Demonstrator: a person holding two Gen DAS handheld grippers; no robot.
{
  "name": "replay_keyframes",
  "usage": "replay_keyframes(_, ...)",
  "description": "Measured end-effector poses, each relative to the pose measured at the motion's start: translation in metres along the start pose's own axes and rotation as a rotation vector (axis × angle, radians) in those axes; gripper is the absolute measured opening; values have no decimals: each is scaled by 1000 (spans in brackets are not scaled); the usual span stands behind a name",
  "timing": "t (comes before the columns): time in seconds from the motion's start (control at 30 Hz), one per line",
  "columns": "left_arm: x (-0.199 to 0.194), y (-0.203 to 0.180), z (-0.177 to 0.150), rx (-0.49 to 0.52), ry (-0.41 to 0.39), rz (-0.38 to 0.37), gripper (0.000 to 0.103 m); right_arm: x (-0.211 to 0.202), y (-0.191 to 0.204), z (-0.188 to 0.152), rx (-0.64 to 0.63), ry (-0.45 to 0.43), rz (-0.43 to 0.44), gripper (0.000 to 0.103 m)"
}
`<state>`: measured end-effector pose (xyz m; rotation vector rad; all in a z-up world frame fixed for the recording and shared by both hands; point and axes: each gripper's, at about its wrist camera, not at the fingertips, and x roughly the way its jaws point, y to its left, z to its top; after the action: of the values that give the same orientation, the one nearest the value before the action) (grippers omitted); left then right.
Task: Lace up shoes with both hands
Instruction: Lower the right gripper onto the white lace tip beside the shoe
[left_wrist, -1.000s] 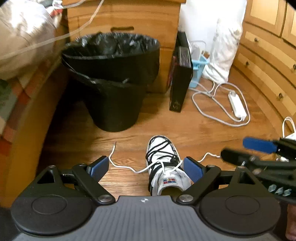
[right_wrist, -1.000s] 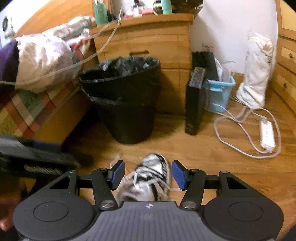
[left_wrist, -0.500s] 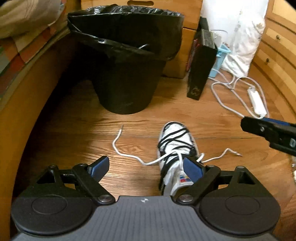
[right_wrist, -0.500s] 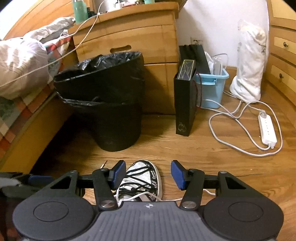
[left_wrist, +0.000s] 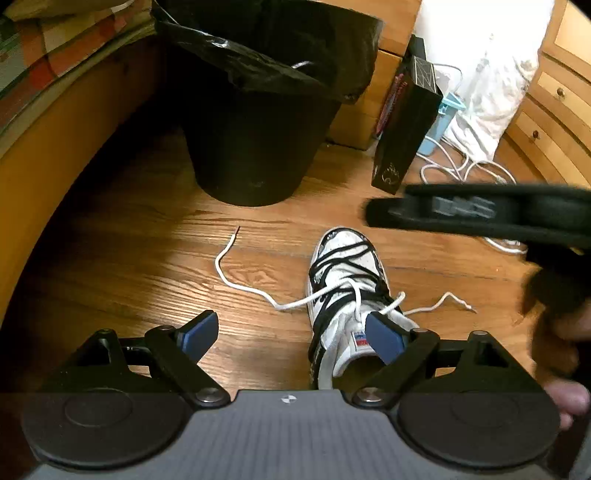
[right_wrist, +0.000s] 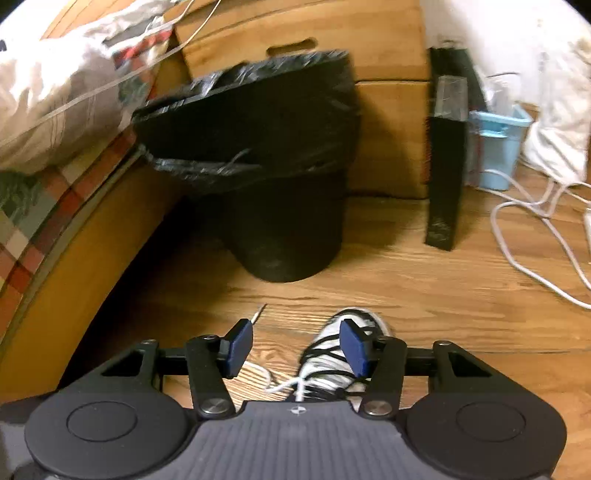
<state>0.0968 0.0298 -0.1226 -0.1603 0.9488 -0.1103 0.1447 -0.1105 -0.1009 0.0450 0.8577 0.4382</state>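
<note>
A: Where did the shoe (left_wrist: 345, 291) stand, and what were the claws doing?

B: The shoe stood on the wooden floor (left_wrist: 140, 266), toe toward the black bin (left_wrist: 258, 122). Its white lace ran loose: the left lace end (left_wrist: 227, 254) lay curled on the boards to the shoe's left, the right lace end (left_wrist: 448, 301) trailed off to its right. The left claw (left_wrist: 295, 330) hung spread wide above the shoe's collar, pinching nothing. The right claw (right_wrist: 295, 345) was likewise spread and empty, above the toe; in the left wrist view its dark body crossed the frame beyond the shoe, blurred.

A: Which step was in hand?

B: By my judgement, the approach: neither lace end had yet been taken, so the lacing proper had not begun.

A: What did the next move call for?

B: Probably each claw lowering to the lace end on its own side and closing on it near the tip, without dragging the shoe.
</note>
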Motion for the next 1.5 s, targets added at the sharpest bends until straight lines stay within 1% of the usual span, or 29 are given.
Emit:
replay_keyframes(0.17, 5, 2, -2, 18, 11, -23, 89, 30, 8, 10, -18, 34, 23, 53)
replay_keyframes(0.27, 10, 2, -6, 31, 11, -5, 88, 45, 10, 16, -18, 48, 25, 52)
replay_keyframes(0.3, 10, 4, -6, 21, 14, -9, 86, 49, 9, 17, -16, 55, 28, 52)
replay_keyframes(0.43, 12, 8, -5, -12, 15, -28, 86, 64, 8, 22, -34, 93, 33, 52)
replay_keyframes(0.53, 12, 9, -6, -18, 20, -27, 86, 78, 6, 28, -34, 110, 51, 52)
replay_keyframes(0.6, 12, 10, -8, -27, 23, -32, 85, 90, 7, 31, -47, 123, 24, 52)
replay_keyframes(0.67, 9, 10, -11, -23, 10, -31, 85, 102, 9, 33, -74, 125, -4, 51)
replay_keyframes(0.73, 9, 10, -11, -14, 11, -16, 85, 114, 11, 35, -89, 143, 10, 49)
replay_keyframes(0.87, 7, 7, -11, 19, 12, -4, 85, 138, 19, 40, -118, 200, 57, 48)
replay_keyframes(1.0, 11, 4, -13, 31, 28, 7, 85, 160, 25, 45, -114, 235, 55, 48)
replay_keyframes(1.1, 12, 3, -14, 39, 52, 9, 85, 172, 28, 47, -126, 252, 37, 46)
replay_keyframes(1.17, 14, 1, -14, 36, 74, -8, 85, 178, 28, 49, -109, 258, 41, 46)
replay_keyframes(1.27, 16, -1, -12, 34, 70, -5, 85, 188, 27, 51, -77, 276, 55, 46)
replay_keyframes(1.4, 20, -1, -13, 34, 78, 2, 85, 204, 35, 49, -111, 304, 56, 44)
replay_keyframes(1.43, 22, -1, -14, 36, 87, 7, 85, 209, 38, 49, -119, 313, 56, 43)
replay_keyframes(1.5, 25, -2, -15, 33, 119, 12, 85, 218, 44, 47, -136, 333, 53, 43)
